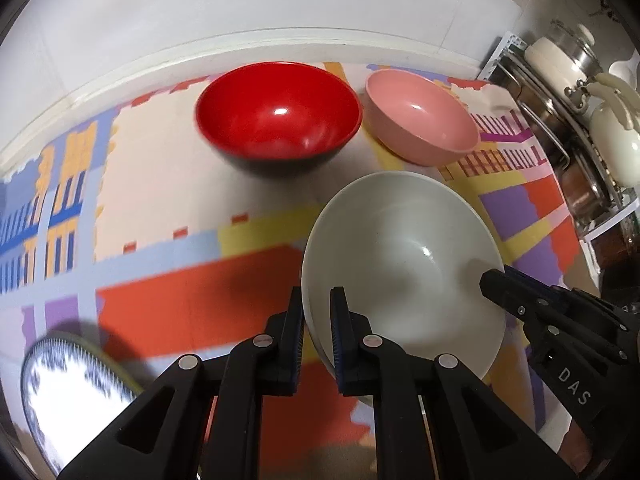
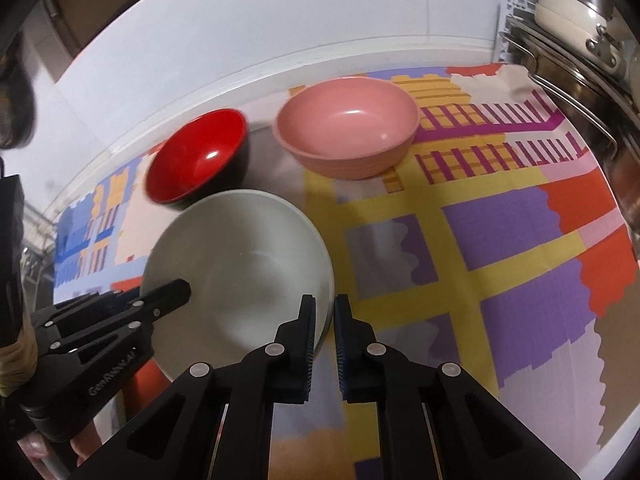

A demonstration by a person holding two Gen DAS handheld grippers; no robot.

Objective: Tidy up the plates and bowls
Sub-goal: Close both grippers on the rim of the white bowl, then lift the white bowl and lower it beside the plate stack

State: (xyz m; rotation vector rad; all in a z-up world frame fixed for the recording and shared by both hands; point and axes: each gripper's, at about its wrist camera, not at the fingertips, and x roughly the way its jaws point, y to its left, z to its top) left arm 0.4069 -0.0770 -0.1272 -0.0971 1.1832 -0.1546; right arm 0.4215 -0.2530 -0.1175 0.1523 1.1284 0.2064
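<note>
Left gripper [image 1: 318, 312] is clamped on the near-left rim of the pale grey-white glossy bowl [image 1: 404, 256], and the right gripper [image 2: 324, 316] pinches the opposite rim, so both hold it over the colourful patterned surface [image 1: 192, 292]. Behind, the red-lined black bowl [image 1: 278, 112] and the matte pink bowl [image 1: 420, 116] stand apart, unstacked. A blue-patterned plate [image 1: 72, 384] waits nearby. Sorting looks barely begun.

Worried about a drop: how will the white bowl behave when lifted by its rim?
The white bowl looks rigid and glossy, so probably slippery in the pads. Both grippers pinch opposite rim edges, so it should stay level.
</note>
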